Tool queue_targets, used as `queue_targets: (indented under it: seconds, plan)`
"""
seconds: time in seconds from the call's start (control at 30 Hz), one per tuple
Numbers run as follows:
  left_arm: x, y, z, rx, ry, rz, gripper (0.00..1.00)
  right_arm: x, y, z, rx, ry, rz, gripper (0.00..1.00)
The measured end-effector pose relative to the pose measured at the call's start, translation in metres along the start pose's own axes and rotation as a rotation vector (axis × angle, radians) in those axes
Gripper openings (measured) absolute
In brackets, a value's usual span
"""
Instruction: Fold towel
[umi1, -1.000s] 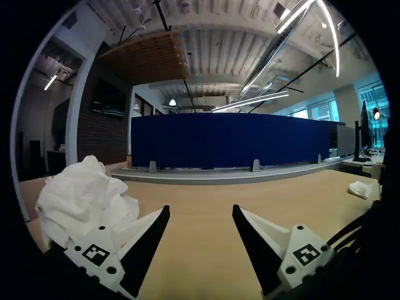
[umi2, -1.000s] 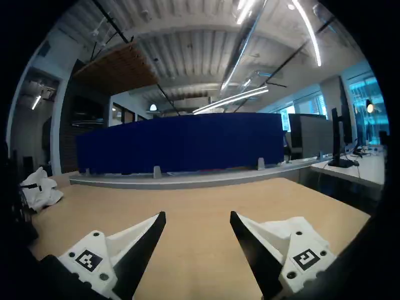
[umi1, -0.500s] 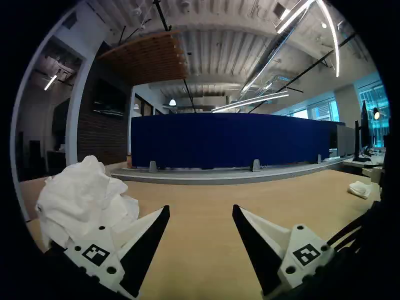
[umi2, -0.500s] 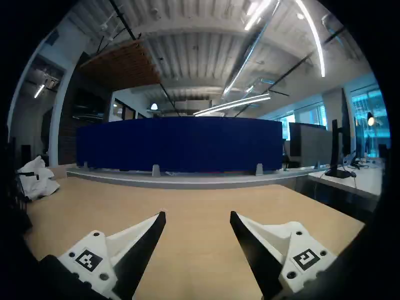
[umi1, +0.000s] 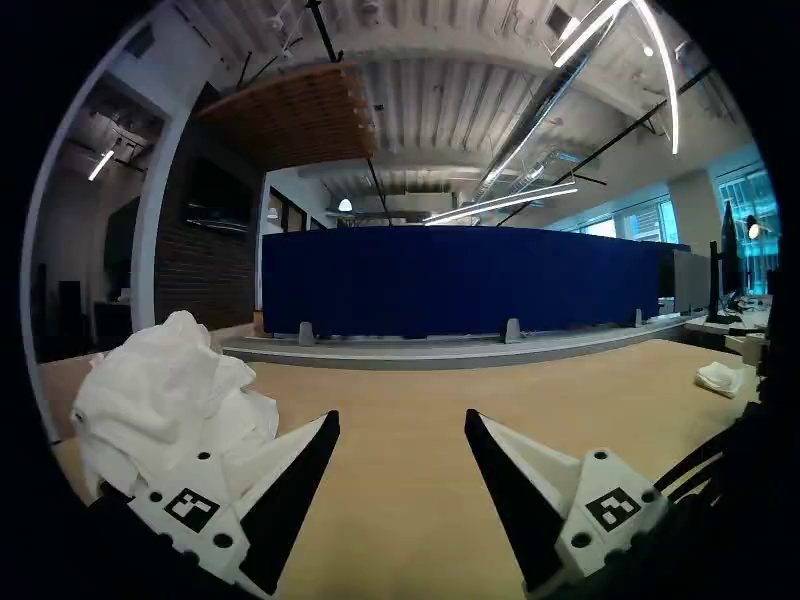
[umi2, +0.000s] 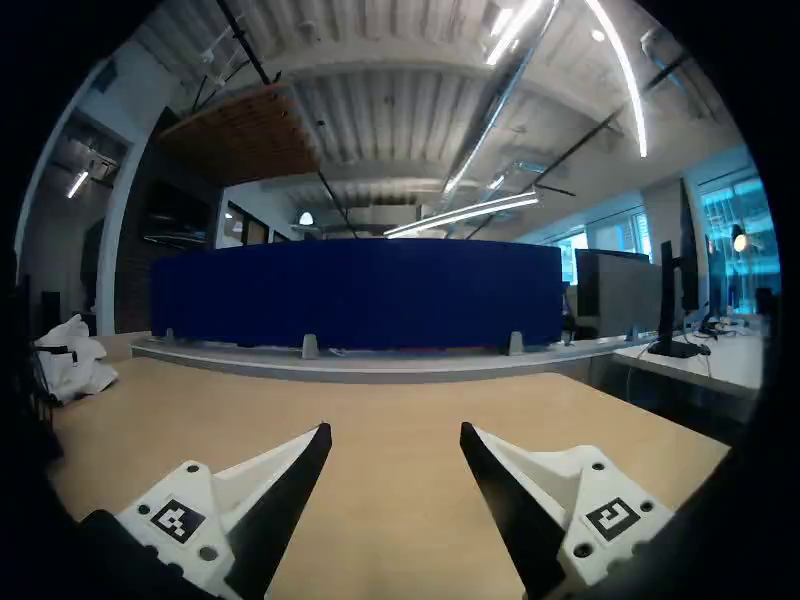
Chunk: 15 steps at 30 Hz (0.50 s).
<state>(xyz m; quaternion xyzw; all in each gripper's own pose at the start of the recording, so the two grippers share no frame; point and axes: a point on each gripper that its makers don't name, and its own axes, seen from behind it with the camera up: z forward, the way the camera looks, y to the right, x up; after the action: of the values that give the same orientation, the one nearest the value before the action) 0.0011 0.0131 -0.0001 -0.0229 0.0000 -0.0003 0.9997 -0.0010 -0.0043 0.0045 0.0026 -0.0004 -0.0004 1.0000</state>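
Evidently soft, light and limp, the crumpled white cloth towel (umi1: 165, 400) sits just beside the left gripper (umi1: 401, 414), past its left-hand finger; that gripper and the right gripper (umi2: 395, 427) both gape empty. Best pinch a loose outer edge

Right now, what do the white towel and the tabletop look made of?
Towel: soft white cloth, perhaps cotton, matte; it holds crumpled folds. Tabletop: pale wood or wood-look laminate, smooth, even tan with a faint sheen; I cannot tell which.
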Motion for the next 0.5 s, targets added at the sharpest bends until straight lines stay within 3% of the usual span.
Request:
queue_targets:
  seconds: [0.5]
  plan:
    - [-0.0004, -0.0002, 0.0012, 0.000, 0.000, 0.000, 0.93, 0.0000, 0.0001, -0.0013, 0.000, 0.000, 0.000, 1.00]
